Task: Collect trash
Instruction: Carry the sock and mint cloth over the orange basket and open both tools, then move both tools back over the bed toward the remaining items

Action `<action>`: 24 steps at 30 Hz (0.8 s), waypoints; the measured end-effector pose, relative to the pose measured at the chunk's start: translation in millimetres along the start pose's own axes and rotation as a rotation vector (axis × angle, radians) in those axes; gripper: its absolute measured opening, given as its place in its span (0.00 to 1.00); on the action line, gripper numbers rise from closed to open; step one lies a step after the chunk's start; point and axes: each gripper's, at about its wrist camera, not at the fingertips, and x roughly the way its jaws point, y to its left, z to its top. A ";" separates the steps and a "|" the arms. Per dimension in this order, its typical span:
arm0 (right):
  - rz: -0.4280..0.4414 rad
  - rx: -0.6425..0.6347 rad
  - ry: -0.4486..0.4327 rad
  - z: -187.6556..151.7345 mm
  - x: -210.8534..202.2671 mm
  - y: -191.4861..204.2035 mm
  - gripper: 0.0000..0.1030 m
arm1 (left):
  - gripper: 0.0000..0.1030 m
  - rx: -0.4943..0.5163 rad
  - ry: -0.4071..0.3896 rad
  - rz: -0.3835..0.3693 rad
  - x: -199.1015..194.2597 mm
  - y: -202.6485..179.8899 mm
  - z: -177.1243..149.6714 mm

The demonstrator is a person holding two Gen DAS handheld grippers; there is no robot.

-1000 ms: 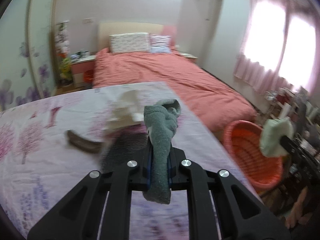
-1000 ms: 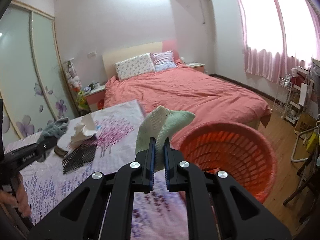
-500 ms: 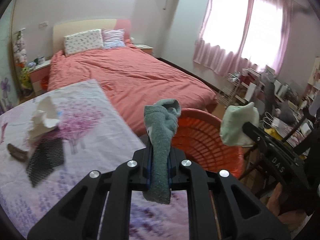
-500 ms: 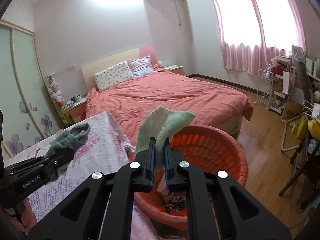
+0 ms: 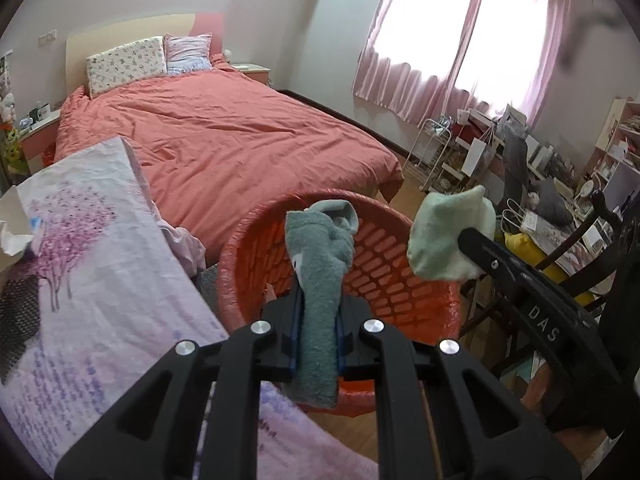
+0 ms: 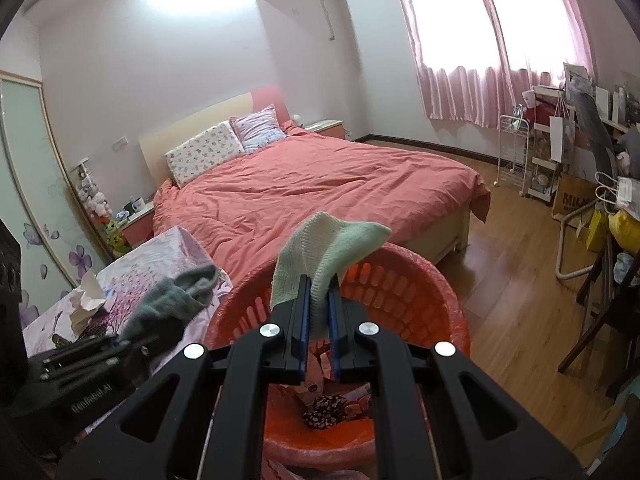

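Left tool (image 5: 318, 344) grips a grey sock (image 5: 320, 276), right tool (image 6: 319, 332) a pale green sock (image 6: 328, 248) (both above the orange basket (image 6: 404, 280)).

Grey sock (image 5: 320, 280), mint sock (image 6: 340, 240), orange basket (image 6: 448, 304)

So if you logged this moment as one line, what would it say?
left gripper: shut on grey sock | right gripper: shut on pale green sock | both over orange basket | not released

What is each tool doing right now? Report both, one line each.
Left tool: closed on the grey-green sock, over the orange basket.
Right tool: closed on the pale green sock.
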 end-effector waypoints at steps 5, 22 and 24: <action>0.017 0.027 0.037 0.9 12.6 -6.9 0.11 | 0.32 0.002 0.025 0.017 17.1 0.6 1.4; 0.005 -0.003 0.107 -12.1 13.6 4.1 0.35 | 0.49 -0.036 0.022 0.175 -7.4 55.8 -15.2; 0.007 -0.016 0.112 -12.4 13.5 9.0 0.35 | 0.50 -0.050 0.014 0.203 -17.4 68.2 -16.2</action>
